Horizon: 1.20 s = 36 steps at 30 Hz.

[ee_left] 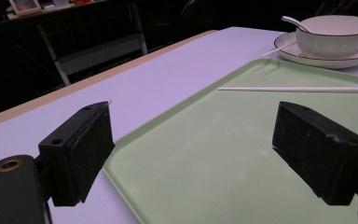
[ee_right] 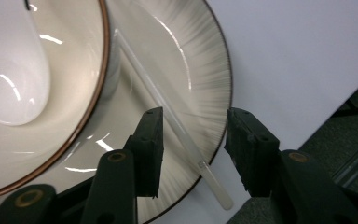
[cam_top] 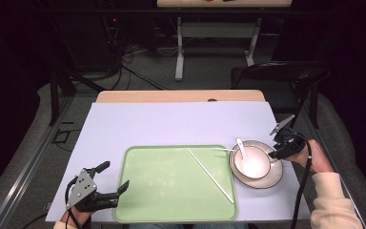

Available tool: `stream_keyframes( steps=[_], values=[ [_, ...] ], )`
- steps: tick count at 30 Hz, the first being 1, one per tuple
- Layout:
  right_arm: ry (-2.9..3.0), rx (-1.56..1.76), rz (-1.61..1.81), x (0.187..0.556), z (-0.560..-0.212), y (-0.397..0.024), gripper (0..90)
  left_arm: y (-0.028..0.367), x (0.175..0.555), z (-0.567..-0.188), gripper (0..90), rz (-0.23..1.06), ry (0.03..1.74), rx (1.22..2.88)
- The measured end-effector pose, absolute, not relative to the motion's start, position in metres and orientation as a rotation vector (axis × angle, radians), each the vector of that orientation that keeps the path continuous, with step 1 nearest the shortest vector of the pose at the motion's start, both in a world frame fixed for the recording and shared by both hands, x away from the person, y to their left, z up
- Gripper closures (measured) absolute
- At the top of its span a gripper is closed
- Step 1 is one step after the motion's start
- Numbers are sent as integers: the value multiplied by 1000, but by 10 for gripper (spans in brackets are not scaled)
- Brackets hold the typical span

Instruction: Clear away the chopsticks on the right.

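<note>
A white bowl (cam_top: 251,163) with a white spoon (cam_top: 240,145) in it stands on a striped plate (cam_top: 272,177) at the right of the table. A white chopstick (ee_right: 168,112) lies across the plate beside the bowl, its end jutting past the rim. My right gripper (cam_top: 277,148) (ee_right: 195,126) straddles that chopstick, with a gap on both sides of it. A second chopstick (cam_top: 212,175) lies slantwise on the green tray (cam_top: 162,191). My left gripper (cam_top: 116,175) (ee_left: 191,140) hovers open over the tray's left edge (ee_left: 135,140) with nothing between its jaws.
A pale lilac mat (cam_top: 171,124) covers the table, whose wooden far edge (cam_top: 181,95) shows beyond it. The plate sits close to the mat's right edge. A dark chair (cam_top: 281,76) stands at the far right, and another table frame (cam_top: 214,43) is farther back.
</note>
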State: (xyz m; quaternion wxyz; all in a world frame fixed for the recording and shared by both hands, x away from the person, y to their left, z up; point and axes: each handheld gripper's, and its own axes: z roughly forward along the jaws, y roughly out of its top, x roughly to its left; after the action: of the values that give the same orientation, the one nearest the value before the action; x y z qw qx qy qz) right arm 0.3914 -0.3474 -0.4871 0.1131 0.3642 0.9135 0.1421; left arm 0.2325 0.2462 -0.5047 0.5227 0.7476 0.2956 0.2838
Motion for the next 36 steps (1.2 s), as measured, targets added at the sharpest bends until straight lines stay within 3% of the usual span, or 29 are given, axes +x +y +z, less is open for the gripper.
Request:
stream_keyframes(
  steps=[23, 36],
  values=[
    [2716, 1093, 310, 399, -513, -336, 827, 247, 232, -504, 122, 684, 705, 1792],
    [2644, 1184, 357, 396, -500, -332, 837, 247, 232, -504, 122, 683, 705, 1788]
  ],
)
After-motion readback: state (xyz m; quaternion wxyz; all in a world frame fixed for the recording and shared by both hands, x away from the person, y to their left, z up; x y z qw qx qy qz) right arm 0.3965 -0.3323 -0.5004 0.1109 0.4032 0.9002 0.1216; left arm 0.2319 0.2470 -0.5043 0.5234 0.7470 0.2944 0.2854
